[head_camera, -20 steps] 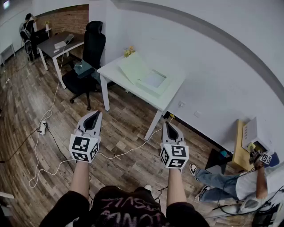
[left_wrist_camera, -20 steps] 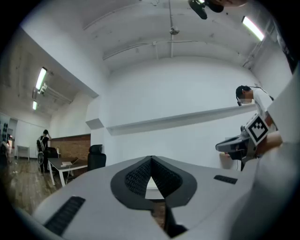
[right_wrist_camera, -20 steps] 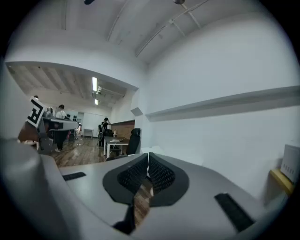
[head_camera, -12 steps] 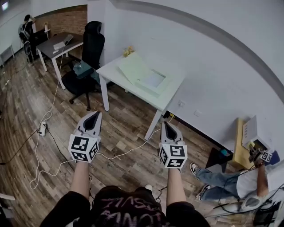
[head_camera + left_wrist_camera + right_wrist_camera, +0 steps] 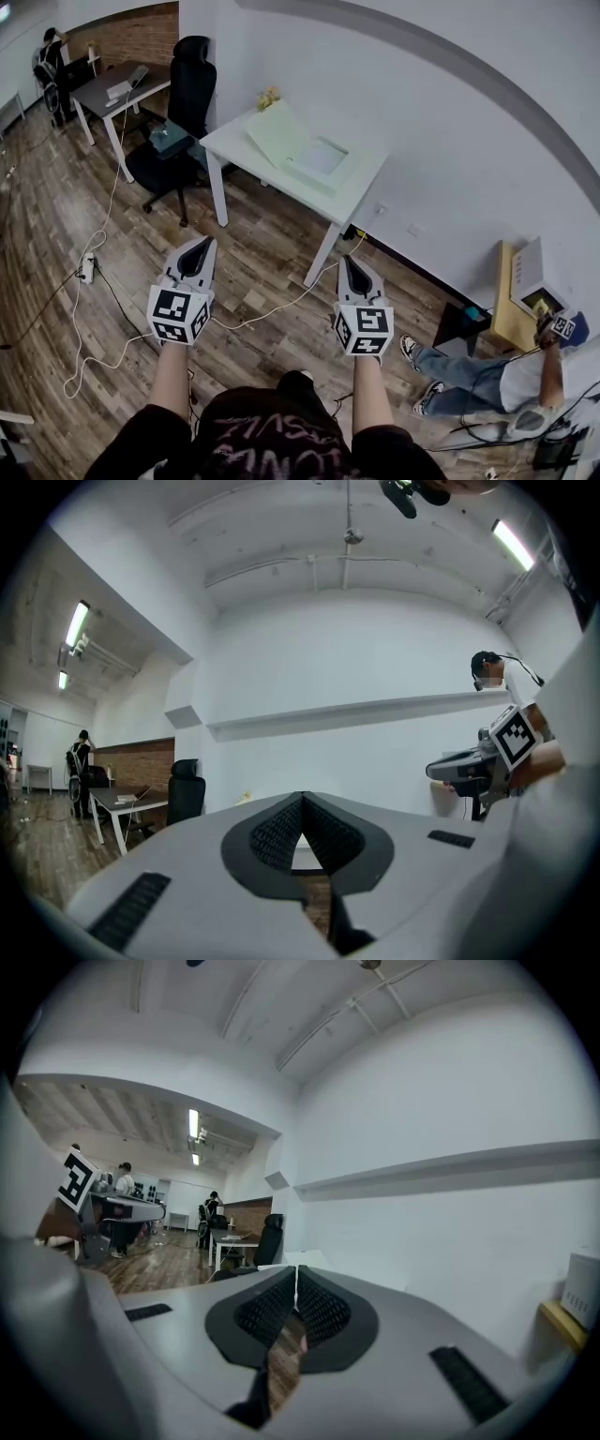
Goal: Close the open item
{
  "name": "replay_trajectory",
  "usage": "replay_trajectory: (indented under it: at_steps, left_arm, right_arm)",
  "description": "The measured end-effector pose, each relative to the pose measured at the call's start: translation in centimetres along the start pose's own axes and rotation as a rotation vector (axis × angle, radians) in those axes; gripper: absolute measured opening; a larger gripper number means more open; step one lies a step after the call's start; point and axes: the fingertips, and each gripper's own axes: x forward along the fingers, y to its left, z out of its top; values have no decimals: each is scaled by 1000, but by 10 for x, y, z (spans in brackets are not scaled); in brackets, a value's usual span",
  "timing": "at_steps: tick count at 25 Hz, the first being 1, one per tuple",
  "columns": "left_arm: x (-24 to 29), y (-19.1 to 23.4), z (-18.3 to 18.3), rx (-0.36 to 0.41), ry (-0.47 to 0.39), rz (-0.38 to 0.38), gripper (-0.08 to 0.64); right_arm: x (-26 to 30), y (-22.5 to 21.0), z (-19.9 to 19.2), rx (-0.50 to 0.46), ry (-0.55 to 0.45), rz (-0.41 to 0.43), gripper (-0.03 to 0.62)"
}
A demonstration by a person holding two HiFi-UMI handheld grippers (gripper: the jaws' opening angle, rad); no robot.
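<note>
Your left gripper (image 5: pixel 195 255) and right gripper (image 5: pixel 356 274) are both clenched on nothing, held out side by side over the wood floor (image 5: pixel 262 248). Not much has changed in the last second. The grippers kept their pose, your leg (image 5: pixel 295 380) has swung in below, and the white table (image 5: pixel 230 143) sits slightly higher in the head view, so you're likely walking in. The open box (image 5: pixel 319 161), with its lid (image 5: pixel 277 136) tilted up, is on that table, well apart from both grippers. Closing hasn't started.
</note>
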Motion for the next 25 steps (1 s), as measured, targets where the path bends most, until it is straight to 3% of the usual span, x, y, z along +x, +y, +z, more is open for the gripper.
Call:
replay_trajectory:
  at_steps: [11,16,25]
  left_arm:
    - [51,17,-15,-15,23,1,14]
    - [97,35,-22,-12,44,5,14]
    - [197,67,-31,0,90,26,14]
  right_arm:
    - [54,-14,-14,-12,40,10,26]
    - [102,-24,-10,-47,25,22,25]
    - [206,-70,-20,-1,55,41,26]
